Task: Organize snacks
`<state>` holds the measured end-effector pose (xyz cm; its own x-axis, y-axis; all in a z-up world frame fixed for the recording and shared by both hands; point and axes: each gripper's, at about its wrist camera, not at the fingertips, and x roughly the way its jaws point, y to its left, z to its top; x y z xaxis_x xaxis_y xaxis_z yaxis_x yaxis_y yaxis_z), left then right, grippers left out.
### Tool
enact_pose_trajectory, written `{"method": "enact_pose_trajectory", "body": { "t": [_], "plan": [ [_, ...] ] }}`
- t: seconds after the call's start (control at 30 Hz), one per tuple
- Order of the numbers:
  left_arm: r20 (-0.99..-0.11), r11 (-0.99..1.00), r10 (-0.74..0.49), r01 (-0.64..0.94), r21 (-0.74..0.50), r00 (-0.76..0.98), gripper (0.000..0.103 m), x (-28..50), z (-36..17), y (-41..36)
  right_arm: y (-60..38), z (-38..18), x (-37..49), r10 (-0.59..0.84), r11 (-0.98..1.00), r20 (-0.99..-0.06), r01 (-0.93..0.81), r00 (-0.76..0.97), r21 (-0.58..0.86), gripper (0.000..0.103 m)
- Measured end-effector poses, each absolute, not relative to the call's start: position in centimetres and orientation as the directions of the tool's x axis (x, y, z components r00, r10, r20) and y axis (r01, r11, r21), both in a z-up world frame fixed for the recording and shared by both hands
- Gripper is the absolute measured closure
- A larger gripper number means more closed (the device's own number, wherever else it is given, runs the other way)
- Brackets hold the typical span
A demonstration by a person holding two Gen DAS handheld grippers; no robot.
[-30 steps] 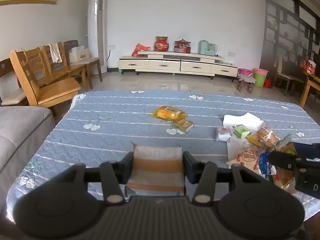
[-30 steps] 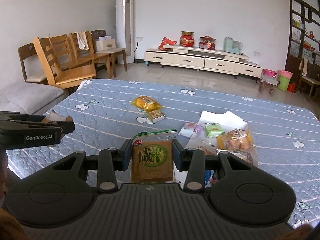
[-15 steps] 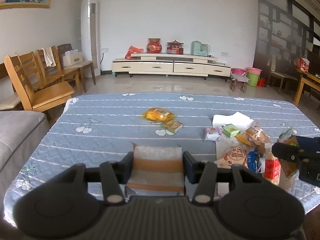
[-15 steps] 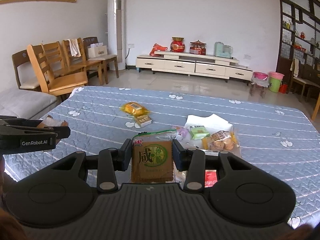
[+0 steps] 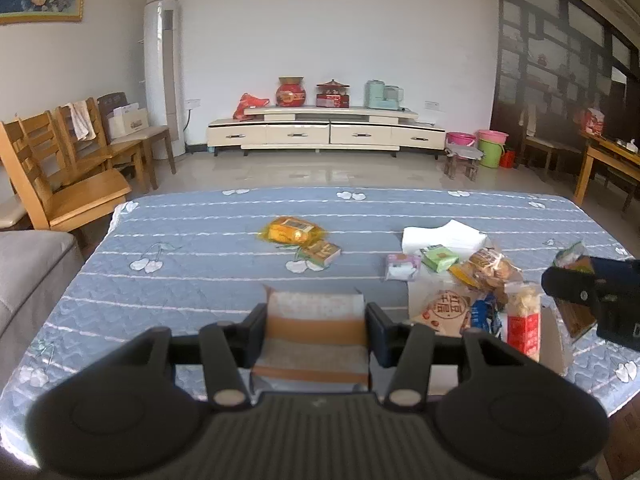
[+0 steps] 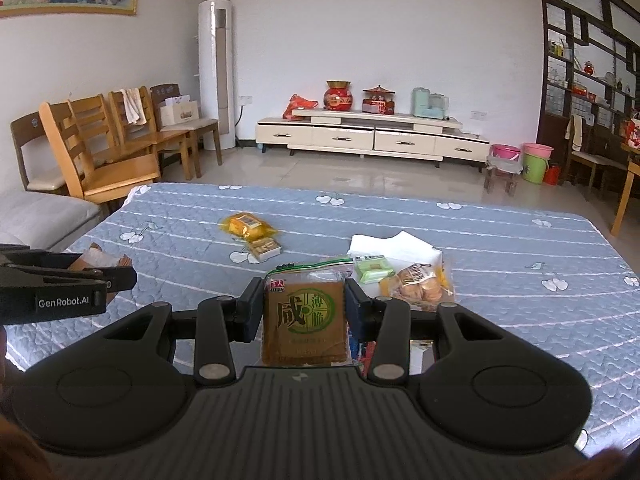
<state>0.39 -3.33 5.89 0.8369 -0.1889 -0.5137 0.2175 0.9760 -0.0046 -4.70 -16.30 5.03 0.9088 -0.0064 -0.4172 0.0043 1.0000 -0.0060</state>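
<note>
Both views pulled back; snack pile (image 5: 476, 284) lies beside right gripper (image 5: 588, 292).

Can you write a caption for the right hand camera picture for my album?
Right gripper holds a brown cracker packet above the blue quilted table.

Both grippers are drawn back from the table (image 5: 200, 240), so more of the blue quilted cover is seen ahead of each than a second ago. In the left wrist view the right gripper (image 5: 580, 292) is now seen higher and nearer, and the red-and-white snack bag (image 5: 522, 330) is uncovered beside it.
</note>
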Motion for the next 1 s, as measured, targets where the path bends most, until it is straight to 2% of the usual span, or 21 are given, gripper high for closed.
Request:
{"method": "enact_pose_trajectory", "body": {
  "t": [1.0],
  "plan": [
    [-0.510,0.944,-0.279,0.329,0.009,0.814,0.052,0.7,6.4,-8.2,-17.8,5.7,-5.7,-0.085,0.995,-0.404,0.096,0.911,0.005,0.051]
  ]
}}
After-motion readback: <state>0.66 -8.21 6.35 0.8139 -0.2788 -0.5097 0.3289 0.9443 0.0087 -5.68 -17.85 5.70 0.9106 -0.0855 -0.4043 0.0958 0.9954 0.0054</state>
